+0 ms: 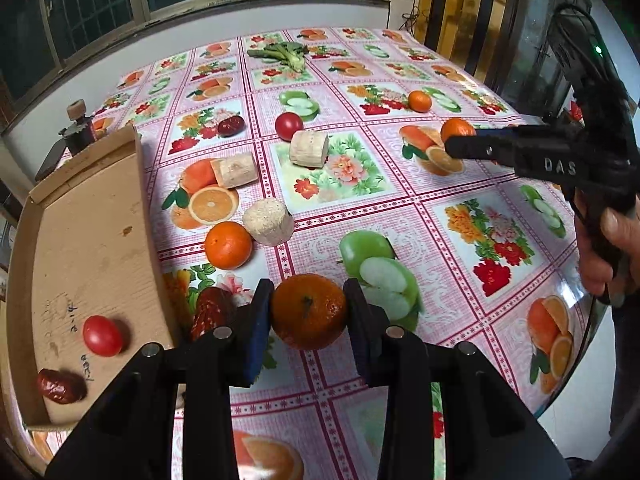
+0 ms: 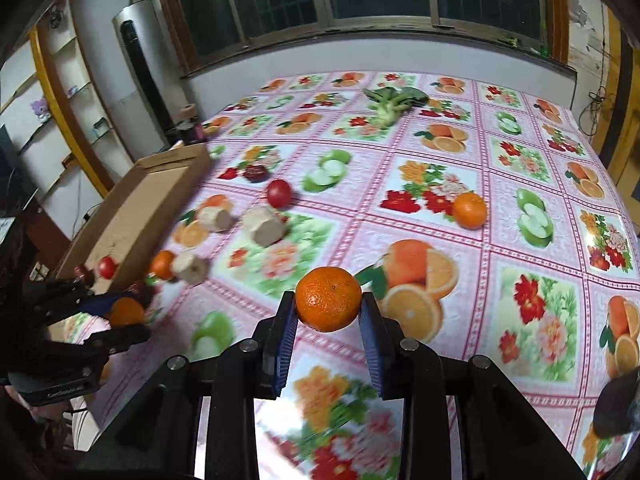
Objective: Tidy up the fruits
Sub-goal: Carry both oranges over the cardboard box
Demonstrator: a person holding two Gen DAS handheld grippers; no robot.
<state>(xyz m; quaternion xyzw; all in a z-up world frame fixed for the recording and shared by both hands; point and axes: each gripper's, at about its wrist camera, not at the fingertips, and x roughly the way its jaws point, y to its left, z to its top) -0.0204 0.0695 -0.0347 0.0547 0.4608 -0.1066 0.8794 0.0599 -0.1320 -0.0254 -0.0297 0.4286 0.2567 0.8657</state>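
Left tongs (image 1: pixel 308 312) clamp a tangerine (image 1: pixel 309 311) at lower centre, above the counter (image 1: pixel 460 320). Right tongs (image 2: pixel 328 310) pinch another mandarin (image 2: pixel 328 298) mid-frame. Cardboard tray (image 1: pixel 92 248) at left holds a tomato (image 1: pixel 102 335) and a red date (image 1: pixel 61 386).

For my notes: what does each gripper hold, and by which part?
Each holds an orange by its sides: left gripper one orange, right gripper another orange.
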